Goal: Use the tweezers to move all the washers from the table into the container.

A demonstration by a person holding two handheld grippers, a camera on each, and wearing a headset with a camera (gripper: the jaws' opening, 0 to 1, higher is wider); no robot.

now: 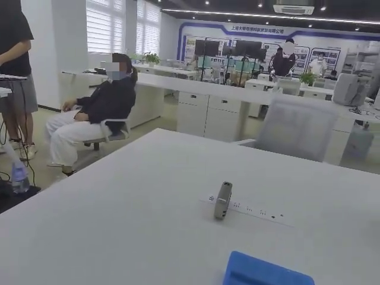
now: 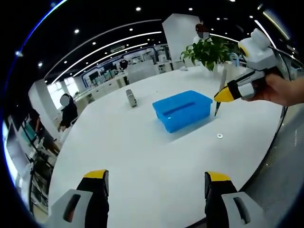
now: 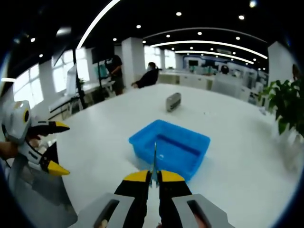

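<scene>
Grey metal block [image 1: 222, 200] mid-frame, seated person [image 1: 98, 113] upper left, mesh chair [image 1: 297, 127] upper right, potted plant [image 2: 209, 50] top right.

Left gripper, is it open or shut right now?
Open: the left gripper has its yellow-tipped fingers wide apart, bare white table between them.

Overall light: bright and even in all three views.
Sources: ceiling strips [image 3: 204, 45] and spot lamps across the top of both gripper views; daylight through blinded windows [image 1: 107, 27] at the head view's upper left.
Shadows: faint and soft, a pale one under the blue container [image 2: 183, 110] on the white table [image 2: 142, 156].
Glare: the tabletop looks washed out in the head view's lower half.
Blur: the head view is soft throughout, and the chair [image 1: 297, 127] at right centre is hazy.
Distortion: the fisheye bends the ceiling strips and table edge into arcs.
Focus: the tweezers [image 3: 155, 156] are crisp at centre; the edges soften.
</scene>
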